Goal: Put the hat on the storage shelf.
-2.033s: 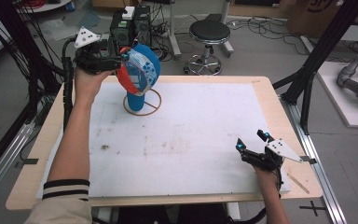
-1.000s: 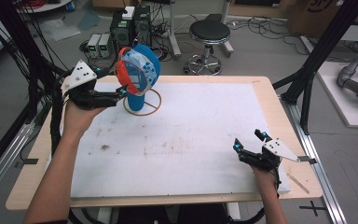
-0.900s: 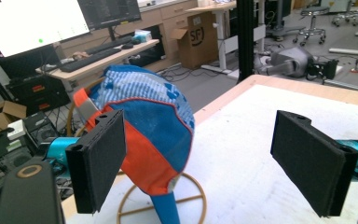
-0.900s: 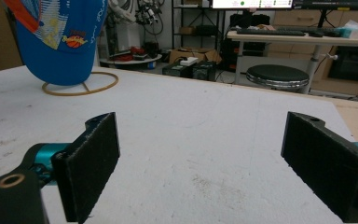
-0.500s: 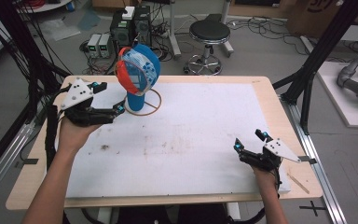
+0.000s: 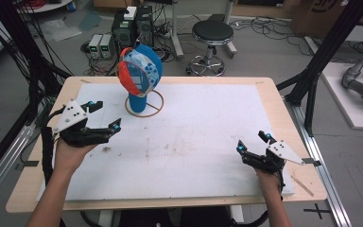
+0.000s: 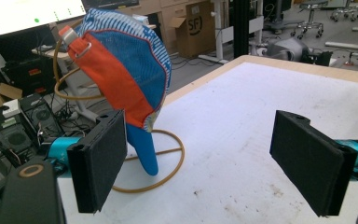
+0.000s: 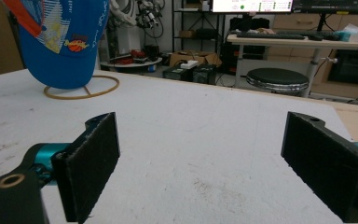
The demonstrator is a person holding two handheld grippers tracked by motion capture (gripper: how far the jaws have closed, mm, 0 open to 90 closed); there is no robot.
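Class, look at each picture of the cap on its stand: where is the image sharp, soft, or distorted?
High view: even light, faint shadows, cap fairly sharp. Left gripper view: cap sharp, pads close and large. Right gripper view: background shelves soft, table edge slightly bowed.

Left claw (image 6: 105, 116) jaws spread, right claw (image 6: 252, 142) jaws spread

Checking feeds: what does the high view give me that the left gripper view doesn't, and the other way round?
High view alone: both hands with the left gripper and right gripper apart on the white mat, plus the black stool beyond the table. Left gripper view alone: the cap's orange strap with its metal ring, close up, and a cardboard box. Shared: the blue-and-orange cap hanging on its brass wire stand, untouched, left jaws wide apart.
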